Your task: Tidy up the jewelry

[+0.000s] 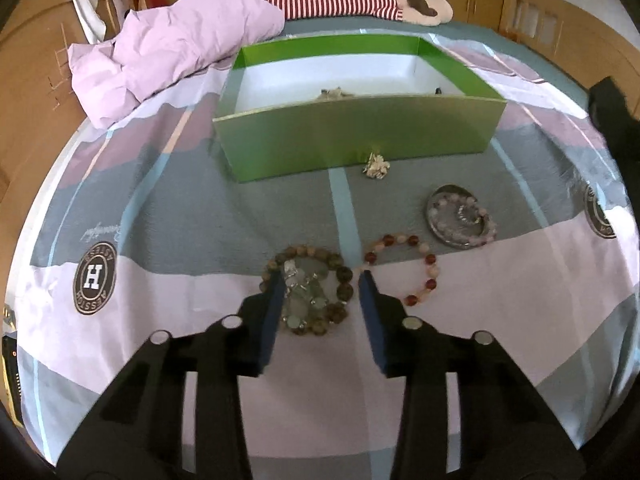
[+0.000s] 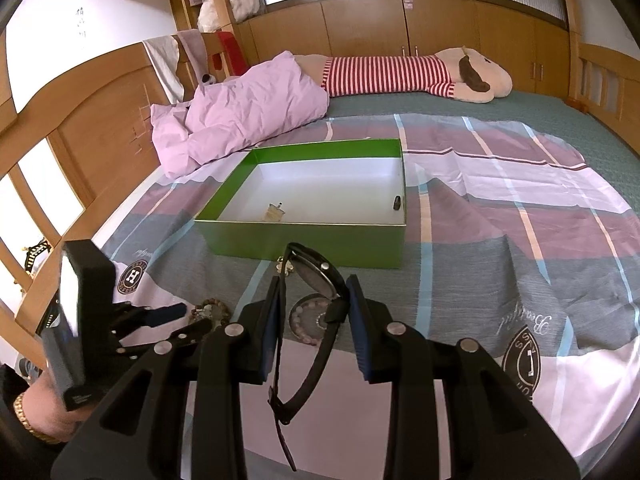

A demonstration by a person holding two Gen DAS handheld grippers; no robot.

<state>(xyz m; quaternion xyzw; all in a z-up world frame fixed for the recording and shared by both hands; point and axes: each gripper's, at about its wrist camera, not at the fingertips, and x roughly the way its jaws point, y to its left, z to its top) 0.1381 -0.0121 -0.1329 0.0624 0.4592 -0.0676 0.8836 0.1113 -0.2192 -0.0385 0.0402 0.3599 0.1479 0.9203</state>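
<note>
My left gripper [image 1: 321, 278] hangs open over a brown bead bracelet [image 1: 340, 280] with a silver chain [image 1: 304, 292] coiled inside it; its fingers straddle the bracelet without pressing it. To the right lie a red bead bracelet [image 1: 400, 268] and a silver dish [image 1: 440, 200] holding a pink bead bracelet [image 1: 468, 236]. A gold trinket [image 1: 376, 166] lies before the green box [image 1: 360, 140]. My right gripper [image 2: 314, 280] is shut on a black wristwatch [image 2: 320, 276], its strap dangling. The left gripper [image 2: 188, 318] shows at the lower left of that view.
Inside the green box [image 2: 304, 240] lie a small gold piece [image 2: 275, 212] and a small dark piece [image 2: 396, 202]. A pink quilt [image 2: 248, 112] and a striped plush toy [image 2: 392, 72] lie behind it. Wooden bed rails [image 2: 100, 128] border the patterned sheet. A person's wrist [image 2: 28, 416] shows bottom left.
</note>
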